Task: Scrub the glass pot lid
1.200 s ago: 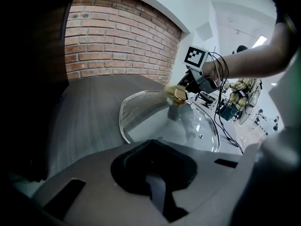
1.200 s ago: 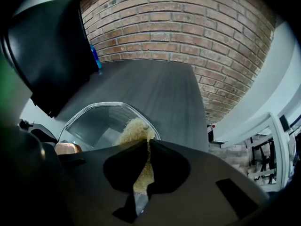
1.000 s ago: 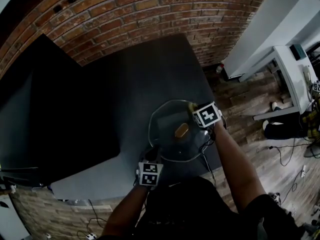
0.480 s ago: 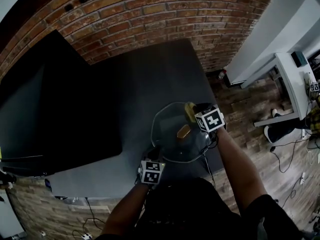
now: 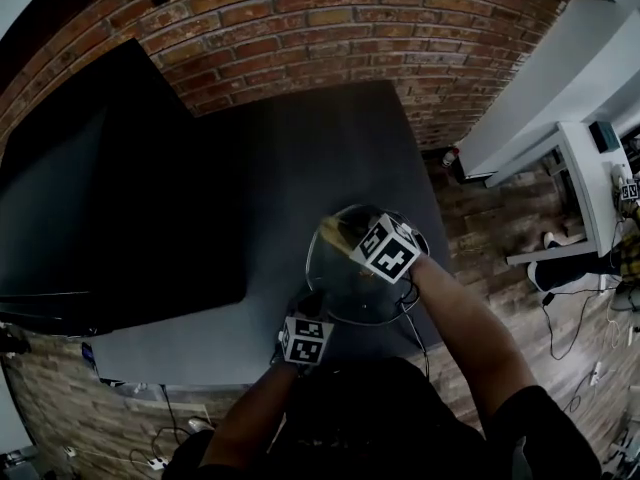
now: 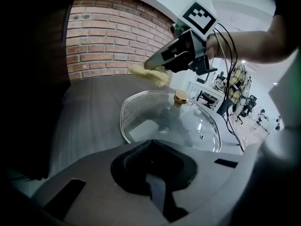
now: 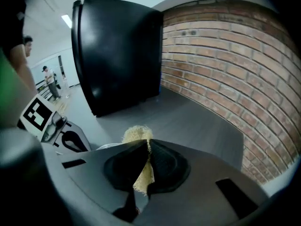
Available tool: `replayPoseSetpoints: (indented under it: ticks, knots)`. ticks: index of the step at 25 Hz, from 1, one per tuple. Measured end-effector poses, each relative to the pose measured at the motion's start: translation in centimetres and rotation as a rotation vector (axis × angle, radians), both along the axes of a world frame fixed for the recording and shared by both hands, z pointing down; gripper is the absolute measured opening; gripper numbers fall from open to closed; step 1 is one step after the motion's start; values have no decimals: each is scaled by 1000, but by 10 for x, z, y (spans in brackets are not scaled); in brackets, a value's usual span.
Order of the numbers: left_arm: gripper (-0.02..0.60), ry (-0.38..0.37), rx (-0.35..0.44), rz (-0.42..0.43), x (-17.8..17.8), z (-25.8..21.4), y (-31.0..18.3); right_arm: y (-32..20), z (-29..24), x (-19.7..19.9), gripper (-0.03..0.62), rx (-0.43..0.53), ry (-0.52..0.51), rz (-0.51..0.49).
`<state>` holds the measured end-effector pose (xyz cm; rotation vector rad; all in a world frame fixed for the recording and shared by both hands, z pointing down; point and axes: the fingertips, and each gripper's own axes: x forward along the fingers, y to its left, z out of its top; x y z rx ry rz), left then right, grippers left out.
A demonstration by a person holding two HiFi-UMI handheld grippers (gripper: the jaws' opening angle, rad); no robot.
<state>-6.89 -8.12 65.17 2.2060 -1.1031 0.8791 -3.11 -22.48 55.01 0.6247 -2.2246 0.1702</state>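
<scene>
The round glass pot lid (image 5: 345,280) lies over the dark table's near right corner. Its gold knob (image 6: 180,96) shows in the left gripper view but is hidden under the right gripper's marker cube (image 5: 388,248) in the head view. My left gripper (image 6: 151,142) is shut on the lid's (image 6: 174,126) near rim, its marker cube (image 5: 305,340) just below. My right gripper (image 7: 146,142) is shut on a frayed yellow scrub pad (image 7: 136,135). The pad (image 5: 330,230) hangs over the lid's far left part, a little above the glass (image 6: 153,75).
The dark grey table (image 5: 280,158) ends close to the lid on the right and near sides. A big black box (image 5: 100,198) fills its left half. A brick wall (image 5: 300,18) backs it. A white desk (image 5: 570,168) and cables stand on the wood floor at right.
My right gripper has swept left across the lid with the pad, from the far right rim to over the knob. The left gripper has kept its hold on the near rim.
</scene>
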Motion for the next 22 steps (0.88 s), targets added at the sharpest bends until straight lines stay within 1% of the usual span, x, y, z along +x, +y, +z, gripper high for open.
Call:
replayPoseSetpoints:
  ticks: [3,6,9,11,14,16,19,22]
  knots:
    - [32,0,6,1,0,-1,-1,27,13,-38,25,17,72,-207]
    - [32,-5,10,6,1,-1,-2,57,32,-65,25,33,166,-399]
    - [32,-5,9,7,1,0,-2,79,54,-79,25,36,252,-523]
    - [32,-7,10,9,1,0,-2,88,64,-84,25,28,280,-563]
    - [32,-11,13,15,0,0,-2,96,76,-88,25,3,305,-594]
    - [32,-12,16,18,0,0,-3,95,82,-89,25,7,337,-610]
    - [32,-12,19,21,-1,1,-3,89,90,-89,25,25,384,-616]
    - [32,-12,17,22,-2,1,-3,84,97,-88,25,14,414,-598]
